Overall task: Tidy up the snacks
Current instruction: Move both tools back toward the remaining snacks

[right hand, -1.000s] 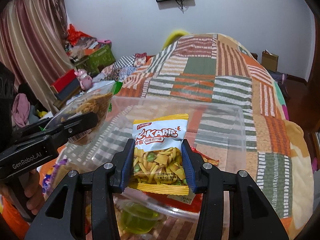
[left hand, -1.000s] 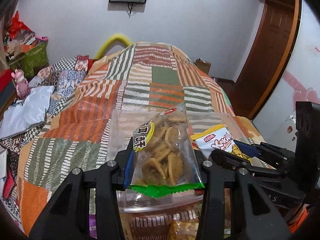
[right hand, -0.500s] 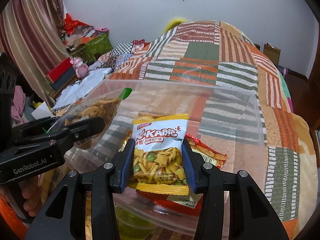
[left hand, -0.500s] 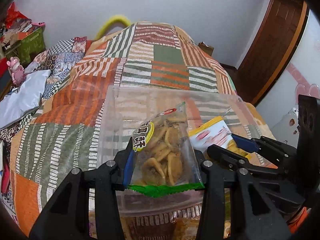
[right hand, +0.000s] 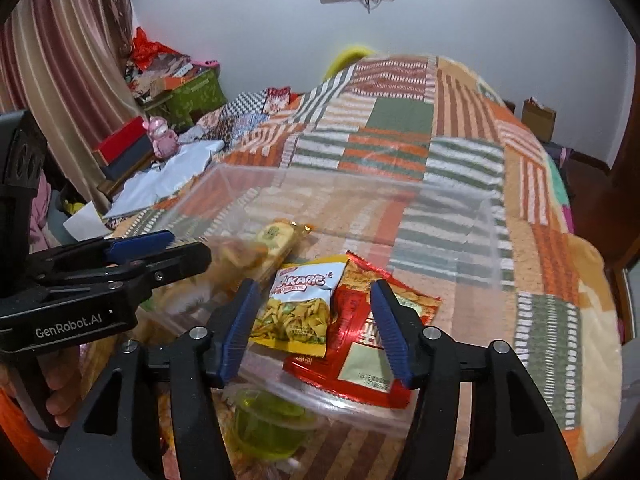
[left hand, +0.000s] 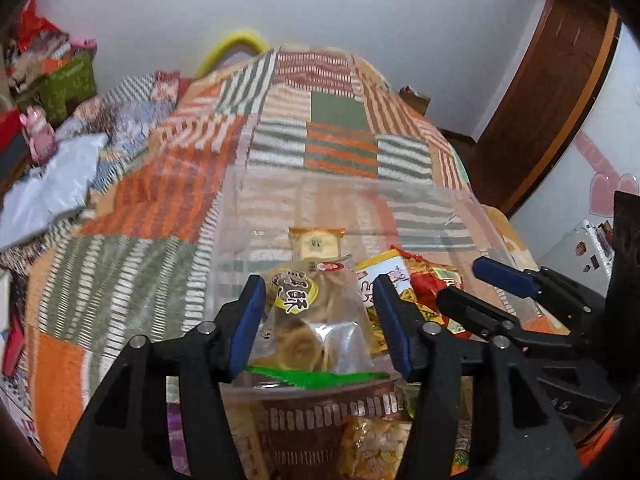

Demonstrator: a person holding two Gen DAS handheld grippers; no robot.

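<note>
Both claws spreading over clear bin [right hand: 492, 240], banana chips [left hand: 308, 332], yellow packet [right hand: 300, 312] loose between pads, quilt [right hand: 552, 272] beneath

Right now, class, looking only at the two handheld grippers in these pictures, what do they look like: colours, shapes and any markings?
Both are black plastic tools. The left gripper and right gripper each carry two angular black fingers tipped with ribbed blue pads, fixed with round silver screws. Seen from the right wrist view, the left gripper's body bears white lettering, GenRobot.AI. No cables show.

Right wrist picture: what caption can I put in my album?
Right tool opening, dropping a yellow snack bag into the clear box.
</note>
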